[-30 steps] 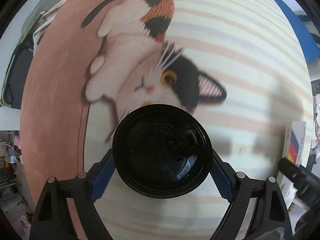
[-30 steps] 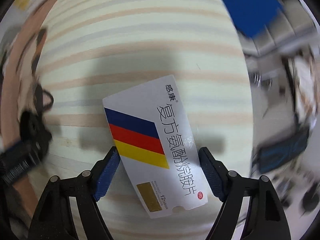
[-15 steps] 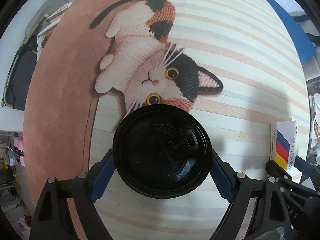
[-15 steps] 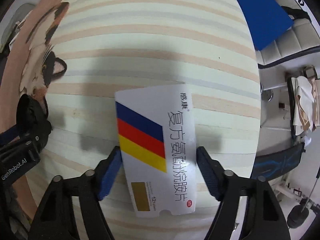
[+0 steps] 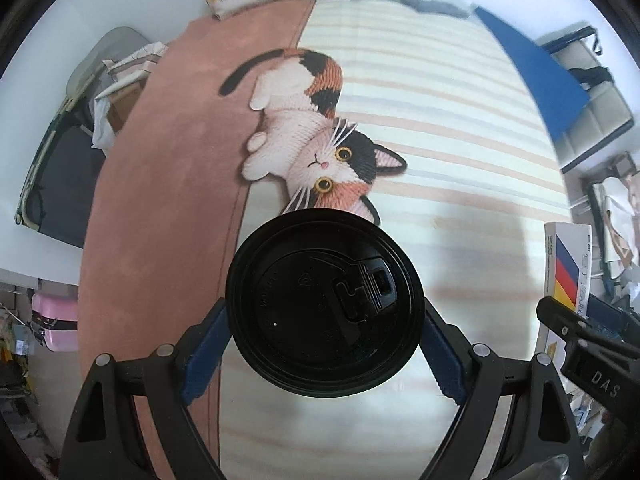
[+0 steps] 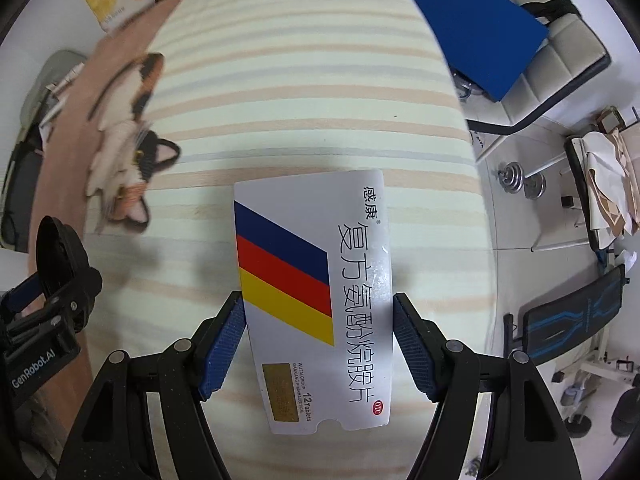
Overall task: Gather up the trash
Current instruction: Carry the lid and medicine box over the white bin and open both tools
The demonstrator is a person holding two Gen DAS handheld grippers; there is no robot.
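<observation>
Both grippers have lifted off the striped worktop [image 6: 320, 80]: the left gripper [image 5: 324, 344] squeezes a black cup lid [image 5: 324, 300], maybe on a cup; the right gripper [image 6: 318, 340], having just closed in, pinches the pill box [image 6: 316, 292]. Next comes the bin.

Bright, even light; soft shadows; fisheye-bent edges, left of right view blurred.

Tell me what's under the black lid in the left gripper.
Below the black lid only the striped mat shows around its rim, with the cat picture just beyond. Whether a cup hangs beneath cannot be seen; the lid covers everything directly under it.
</observation>
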